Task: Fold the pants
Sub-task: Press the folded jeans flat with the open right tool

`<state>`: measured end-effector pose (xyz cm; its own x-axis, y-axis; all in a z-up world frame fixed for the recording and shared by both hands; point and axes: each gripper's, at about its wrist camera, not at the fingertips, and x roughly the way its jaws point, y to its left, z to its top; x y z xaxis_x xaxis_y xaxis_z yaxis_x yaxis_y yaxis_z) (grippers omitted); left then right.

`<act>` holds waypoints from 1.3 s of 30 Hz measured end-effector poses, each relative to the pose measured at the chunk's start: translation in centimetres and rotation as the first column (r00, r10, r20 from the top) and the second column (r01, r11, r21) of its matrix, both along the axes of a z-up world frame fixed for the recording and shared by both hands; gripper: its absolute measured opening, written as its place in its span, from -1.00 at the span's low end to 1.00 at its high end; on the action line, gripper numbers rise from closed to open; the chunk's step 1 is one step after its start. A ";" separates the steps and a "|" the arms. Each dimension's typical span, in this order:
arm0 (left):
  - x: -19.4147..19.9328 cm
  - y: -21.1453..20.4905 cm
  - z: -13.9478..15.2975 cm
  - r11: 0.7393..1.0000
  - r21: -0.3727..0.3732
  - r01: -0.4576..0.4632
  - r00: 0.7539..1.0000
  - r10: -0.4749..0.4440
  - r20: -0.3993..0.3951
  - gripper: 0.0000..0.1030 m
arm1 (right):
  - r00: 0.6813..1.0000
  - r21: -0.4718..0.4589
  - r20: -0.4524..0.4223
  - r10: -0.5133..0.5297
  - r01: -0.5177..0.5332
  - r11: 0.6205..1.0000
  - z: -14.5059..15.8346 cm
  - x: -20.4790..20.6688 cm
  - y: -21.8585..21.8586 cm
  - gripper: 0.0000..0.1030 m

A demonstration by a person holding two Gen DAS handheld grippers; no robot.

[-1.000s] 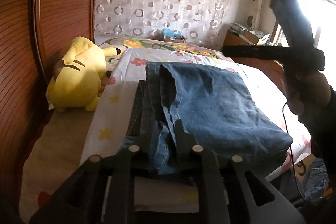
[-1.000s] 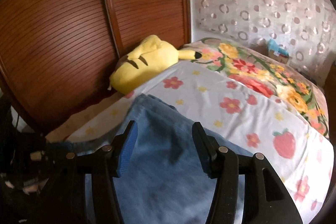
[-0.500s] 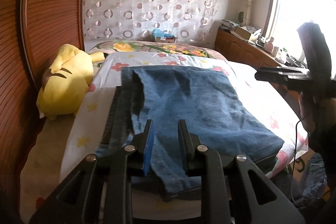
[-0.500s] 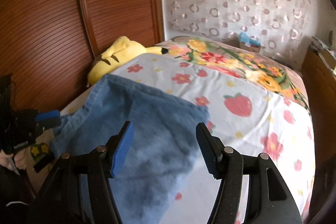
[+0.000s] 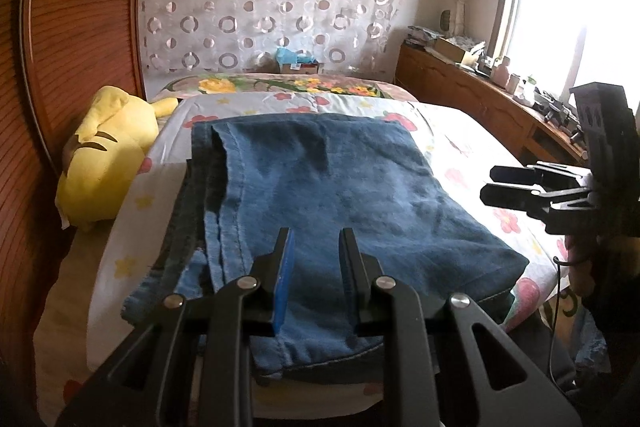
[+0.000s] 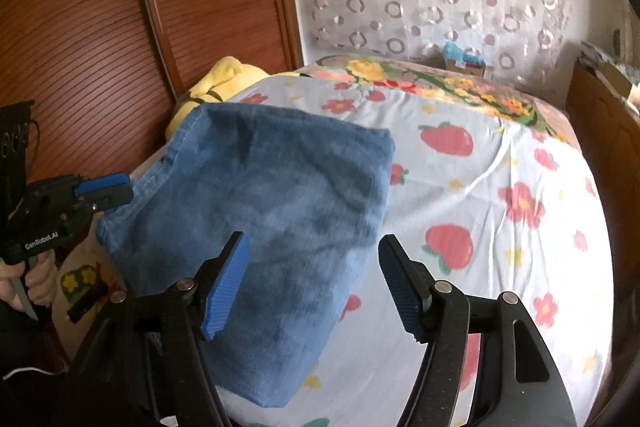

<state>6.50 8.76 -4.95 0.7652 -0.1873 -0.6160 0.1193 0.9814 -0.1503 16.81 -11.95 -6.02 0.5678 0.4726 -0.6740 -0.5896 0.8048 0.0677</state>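
Jeans lie folded on the flowered bed, beside a yellow plush. Left gripper hovers narrowly parted, gripping nothing; right gripper, jaws just widening, holds nothing.

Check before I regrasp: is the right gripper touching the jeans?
Apart. The left wrist view shows the right gripper hanging clear beside the jeans.

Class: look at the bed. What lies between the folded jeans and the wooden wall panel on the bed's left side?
A yellow plush toy lies there, beside the jeans and against the wooden panel; the left wrist view shows it best.
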 end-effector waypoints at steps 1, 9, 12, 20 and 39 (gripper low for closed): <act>0.0 -0.1 -0.1 1.000 0.002 0.003 1.000 -0.003 -0.003 -0.60 | 1.000 0.008 -0.009 -0.003 0.003 1.000 -0.3 -0.1 -0.1 0.34; -0.1 -1.6 -0.8 1.000 0.002 0.030 0.999 -0.030 -0.020 -0.60 | 0.998 0.018 -0.057 -0.003 0.004 1.000 -2.5 -1.1 -0.2 0.34; -0.1 -2.2 -1.2 0.999 0.000 0.044 0.999 -0.044 -0.029 -0.60 | 0.997 0.019 -0.073 -0.004 0.006 1.000 -3.0 -1.2 -0.3 0.34; -0.5 -3.5 -1.7 0.996 -0.009 0.084 0.995 -0.084 -0.044 -0.60 | 0.994 0.038 -0.112 -0.017 0.021 0.999 -3.9 -1.8 -0.9 0.34; -0.2 -4.4 -2.4 0.992 -0.012 0.125 0.988 -0.126 -0.094 -0.30 | 0.981 0.077 -0.192 0.022 -0.007 0.997 -5.2 -3.4 -0.6 0.34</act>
